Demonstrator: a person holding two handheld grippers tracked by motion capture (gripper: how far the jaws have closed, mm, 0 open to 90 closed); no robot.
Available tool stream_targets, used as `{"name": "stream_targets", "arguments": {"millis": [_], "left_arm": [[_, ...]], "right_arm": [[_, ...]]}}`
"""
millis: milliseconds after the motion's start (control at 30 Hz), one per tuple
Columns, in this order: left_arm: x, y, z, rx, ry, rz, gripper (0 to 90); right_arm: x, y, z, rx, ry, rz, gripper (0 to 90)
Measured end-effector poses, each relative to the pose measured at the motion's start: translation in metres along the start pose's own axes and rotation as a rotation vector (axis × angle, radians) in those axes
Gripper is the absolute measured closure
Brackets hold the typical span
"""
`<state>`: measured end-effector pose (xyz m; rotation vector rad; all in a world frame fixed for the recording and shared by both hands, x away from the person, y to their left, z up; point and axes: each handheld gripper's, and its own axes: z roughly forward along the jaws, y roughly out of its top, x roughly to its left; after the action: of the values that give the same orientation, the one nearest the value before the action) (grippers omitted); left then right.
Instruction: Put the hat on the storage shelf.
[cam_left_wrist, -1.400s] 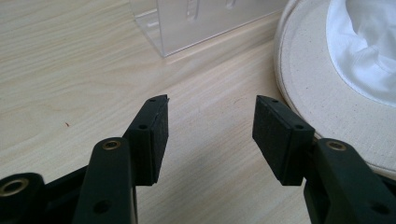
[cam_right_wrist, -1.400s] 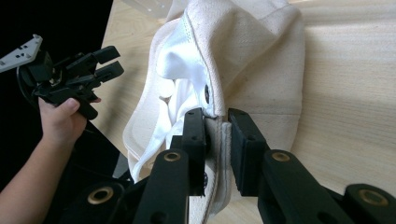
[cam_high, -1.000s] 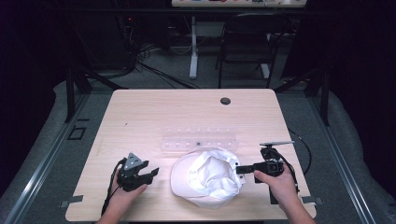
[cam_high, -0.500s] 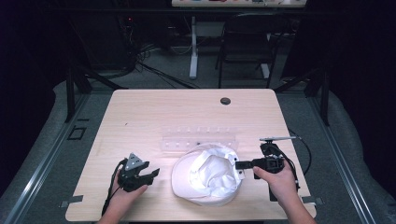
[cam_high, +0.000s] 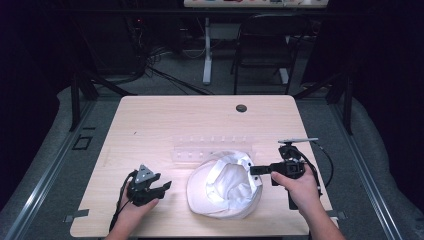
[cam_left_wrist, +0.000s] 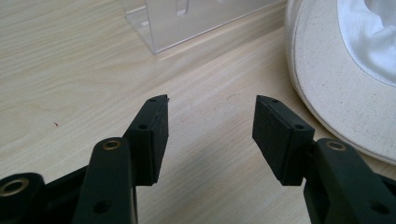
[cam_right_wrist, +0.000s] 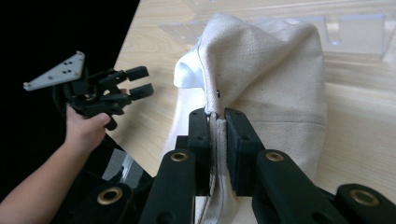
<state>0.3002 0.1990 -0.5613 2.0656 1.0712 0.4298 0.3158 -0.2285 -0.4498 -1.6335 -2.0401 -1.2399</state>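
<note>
The person's right gripper (cam_high: 256, 170) is pinching the rim of a cream-white canvas bucket hat (cam_high: 225, 186), its two black jaws clamped tight on the stitched edge of the cloth. In the right gripper view the fabric is standing up in a peak straight out of the closed jaws, with the rest of the hat (cam_right_wrist: 266, 88) draping down onto the pale wooden table (cam_high: 165, 120). The hat is sitting near the front edge of the table, between the two hands and just in front of a clear acrylic rack (cam_high: 210, 147). The left gripper (cam_high: 162, 187) is resting on the tabletop just left of the hat, jaws spread apart with nothing between them; in the left gripper view the brim (cam_left_wrist: 336, 88) is lying just beside its right jaw, not touching.
</note>
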Motion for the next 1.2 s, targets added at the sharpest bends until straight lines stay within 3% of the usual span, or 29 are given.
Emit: {"name": "stream_targets", "arguments": {"millis": [200, 500, 800, 1200], "left_arm": [[-0.001, 0.0, 0.0, 0.003, -0.003, 0.0, 46.4], [-0.008, 0.0, 0.002, 0.011, 0.005, 0.035, 46.4], [-0.006, 0.0, 0.001, 0.007, 0.005, 0.03, 46.4], [-0.008, 0.0, 0.0, 0.006, 0.002, 0.033, 46.4]], "right_arm": [[0.007, 0.006, -0.005, -0.018, 0.036, -0.013, 81.9], [0.022, 0.015, -0.009, -0.041, 0.139, -0.013, 82.2], [0.031, 0.022, 0.0, -0.051, 0.246, 0.01, 82.3], [0.043, 0.024, -0.008, -0.1, 0.307, 0.005, 82.3]]}}
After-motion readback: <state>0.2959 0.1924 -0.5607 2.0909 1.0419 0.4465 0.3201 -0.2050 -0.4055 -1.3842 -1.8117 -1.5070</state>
